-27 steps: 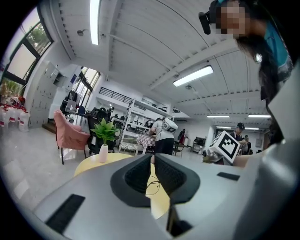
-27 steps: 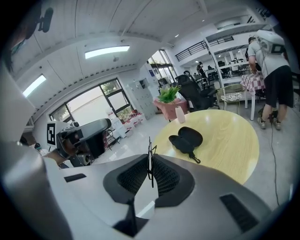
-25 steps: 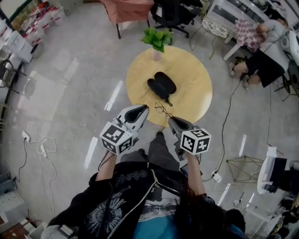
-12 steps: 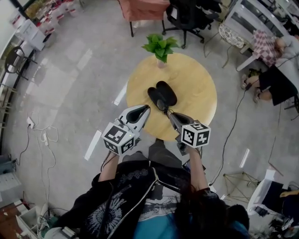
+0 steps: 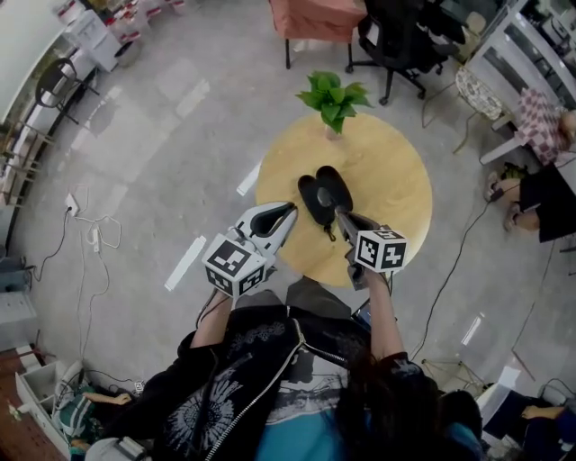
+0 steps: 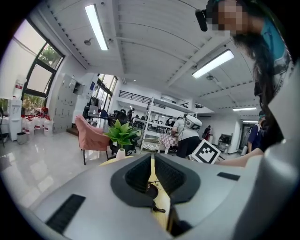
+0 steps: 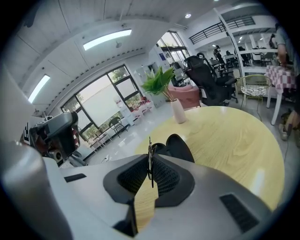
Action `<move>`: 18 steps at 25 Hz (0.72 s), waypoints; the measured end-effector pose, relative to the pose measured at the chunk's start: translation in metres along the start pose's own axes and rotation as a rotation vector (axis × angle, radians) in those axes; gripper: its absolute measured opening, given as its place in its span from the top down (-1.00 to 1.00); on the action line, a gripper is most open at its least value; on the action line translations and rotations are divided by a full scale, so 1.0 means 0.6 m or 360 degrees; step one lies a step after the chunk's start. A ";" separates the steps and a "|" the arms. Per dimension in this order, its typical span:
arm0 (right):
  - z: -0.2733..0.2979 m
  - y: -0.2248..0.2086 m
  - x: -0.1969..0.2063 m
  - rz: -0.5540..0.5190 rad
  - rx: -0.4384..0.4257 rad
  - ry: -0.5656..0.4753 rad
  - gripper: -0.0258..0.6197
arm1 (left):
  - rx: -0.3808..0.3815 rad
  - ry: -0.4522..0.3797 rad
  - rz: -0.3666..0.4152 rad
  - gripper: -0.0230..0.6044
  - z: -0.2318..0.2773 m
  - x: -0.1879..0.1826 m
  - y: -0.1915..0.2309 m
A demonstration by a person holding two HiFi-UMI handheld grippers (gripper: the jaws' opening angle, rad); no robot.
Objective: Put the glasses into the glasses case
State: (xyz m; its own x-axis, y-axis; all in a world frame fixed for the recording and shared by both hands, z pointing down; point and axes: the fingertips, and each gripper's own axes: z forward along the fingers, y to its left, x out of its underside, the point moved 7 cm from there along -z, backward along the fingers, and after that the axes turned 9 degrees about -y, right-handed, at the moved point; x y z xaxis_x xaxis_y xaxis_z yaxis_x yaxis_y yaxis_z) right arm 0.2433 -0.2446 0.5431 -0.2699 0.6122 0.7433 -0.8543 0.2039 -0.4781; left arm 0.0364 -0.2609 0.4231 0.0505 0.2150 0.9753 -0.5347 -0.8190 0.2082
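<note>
A black glasses case [image 5: 322,193] lies open on the round wooden table [image 5: 389,180], its two halves side by side. My right gripper [image 5: 340,216] is shut on thin wire-framed glasses [image 7: 149,151]; the frame stands edge-on between the jaws, just short of the case [image 7: 177,146]. The glasses are too fine to make out in the head view. To the left of the case, over the table's near edge, my left gripper [image 5: 285,212] is shut with nothing in it. Its jaws [image 6: 152,161] leave only a thin slit, through which the table shows.
A potted green plant [image 5: 335,97] in a pale vase [image 7: 178,112] stands at the table's far edge. Round the table are grey floor, cables, a pink chair [image 5: 315,20], an office chair and, to the right, seated people.
Both grippers have moved forward over the table toward the case. The right one, still holding the glasses, now sits at the case's near end. The table lies closer in the head view.
</note>
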 end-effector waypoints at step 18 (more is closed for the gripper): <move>0.144 -0.039 0.007 0.0169 -0.0081 0.0089 0.74 | -0.0214 -0.0009 0.0033 0.86 -0.026 -0.013 0.028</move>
State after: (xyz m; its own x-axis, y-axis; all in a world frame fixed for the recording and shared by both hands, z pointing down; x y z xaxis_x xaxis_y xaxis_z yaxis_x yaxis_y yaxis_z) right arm 0.2235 -0.3129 0.5978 -0.3311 0.6738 0.6606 -0.7981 0.1735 -0.5770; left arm 0.0138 -0.2683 0.4179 0.0426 0.1956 0.9797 -0.6440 -0.7443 0.1766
